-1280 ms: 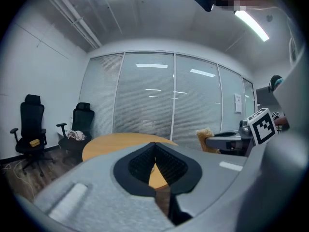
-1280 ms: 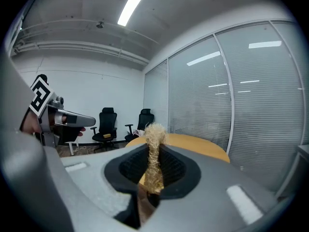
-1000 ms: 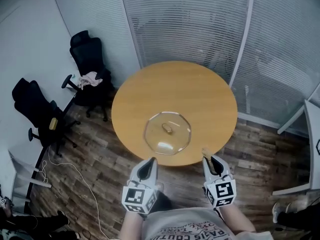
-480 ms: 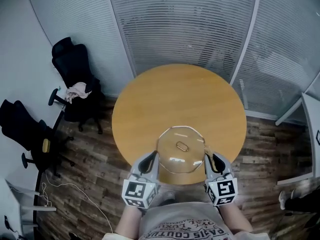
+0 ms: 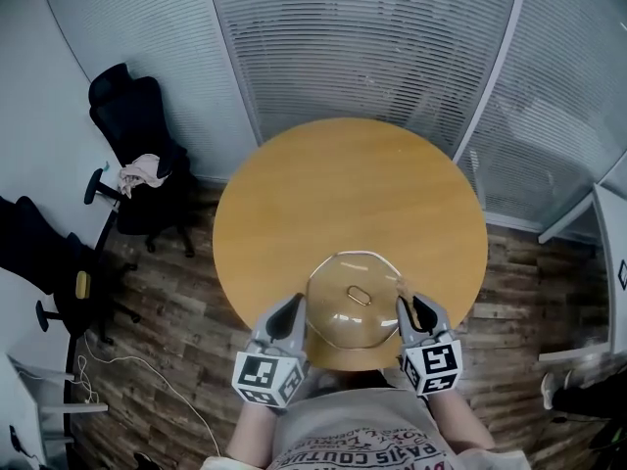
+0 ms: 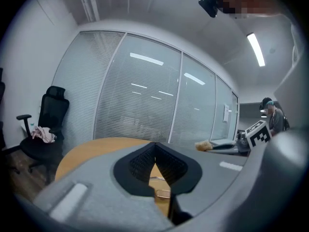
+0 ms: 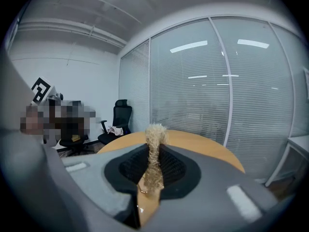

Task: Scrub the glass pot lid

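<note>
Head view: the glass pot lid (image 5: 333,329) lies flat, handle up, at the near edge of the round wooden surface (image 5: 343,194), between the two claws. Its oblong metal handle (image 5: 358,294) runs roughly left to right.

Left gripper view: the left claw (image 6: 155,151) has its ribbed black pads meeting at the tips, gripping nothing.

Right gripper view: the right claw (image 7: 154,154) clamps a tan, fibrous scrubber (image 7: 155,138). Its tuft juts past the tips, a mere fleck from above.

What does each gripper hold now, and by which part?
Right gripper clamps a tan fibrous scrubber by its middle, the tuft sticking out past the jaws. Left gripper is shut on nothing.
</note>
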Motion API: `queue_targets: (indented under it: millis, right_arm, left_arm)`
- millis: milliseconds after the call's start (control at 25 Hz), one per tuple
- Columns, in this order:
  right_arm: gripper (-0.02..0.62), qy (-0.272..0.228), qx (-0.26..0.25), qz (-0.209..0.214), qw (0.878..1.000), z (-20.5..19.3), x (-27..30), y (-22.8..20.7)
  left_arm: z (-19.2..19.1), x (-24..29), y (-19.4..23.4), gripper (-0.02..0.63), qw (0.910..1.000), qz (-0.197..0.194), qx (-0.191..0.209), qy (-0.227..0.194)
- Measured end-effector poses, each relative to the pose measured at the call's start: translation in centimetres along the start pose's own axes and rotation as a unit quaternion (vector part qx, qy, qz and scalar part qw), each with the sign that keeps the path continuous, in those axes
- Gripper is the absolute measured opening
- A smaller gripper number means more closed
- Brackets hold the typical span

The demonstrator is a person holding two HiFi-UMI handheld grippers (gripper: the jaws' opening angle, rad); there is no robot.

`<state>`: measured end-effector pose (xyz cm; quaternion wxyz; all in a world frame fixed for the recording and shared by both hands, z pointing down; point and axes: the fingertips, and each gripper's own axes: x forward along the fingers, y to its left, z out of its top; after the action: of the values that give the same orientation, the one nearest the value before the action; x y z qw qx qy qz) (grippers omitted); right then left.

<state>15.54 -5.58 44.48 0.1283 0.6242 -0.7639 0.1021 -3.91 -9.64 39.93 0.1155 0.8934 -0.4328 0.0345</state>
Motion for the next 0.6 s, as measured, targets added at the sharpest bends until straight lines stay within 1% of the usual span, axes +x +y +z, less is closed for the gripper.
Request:
queue_targets:
  millis: [40,160,240,360,480,600]
  right_arm:
    - [0.061,0.006,-0.004,0.006,1.0,-0.3,0.7,-0.4]
    - [0.061,0.027,-0.016,0.016,0.999,-1.8,3.1,-2.3]
    - [0.061,0.048,-0.022,0.027,0.998,-3.3,5.0,-3.5]
    - [0.061,0.084,-0.037,0.05,0.995,-5.7,7.9,-4.6]
    - [0.061,0.12,-0.068,0.088,0.987,-8.4,10.4,-4.9]
    - [0.061,0.154,-0.104,0.146,0.972,-11.1,12.9,-4.6]
  left_arm:
    - [0.0,0.4,0.0,0.008,1.0,0.001,-0.004,-0.003]
    - [-0.1,2.3,-0.4,0.008,0.9999,0.01,-0.001,-0.002]
    - [-0.1,3.6,-0.5,0.008,0.9998,0.019,-0.011,-0.002]
    - [-0.9,4.9,0.1,0.008,0.9989,0.044,-0.013,0.007]
    - [-2.2,5.6,0.3,0.006,0.9974,0.069,-0.004,0.021]
    - [-3.0,6.2,0.6,0.008,0.9955,0.091,-0.008,0.023]
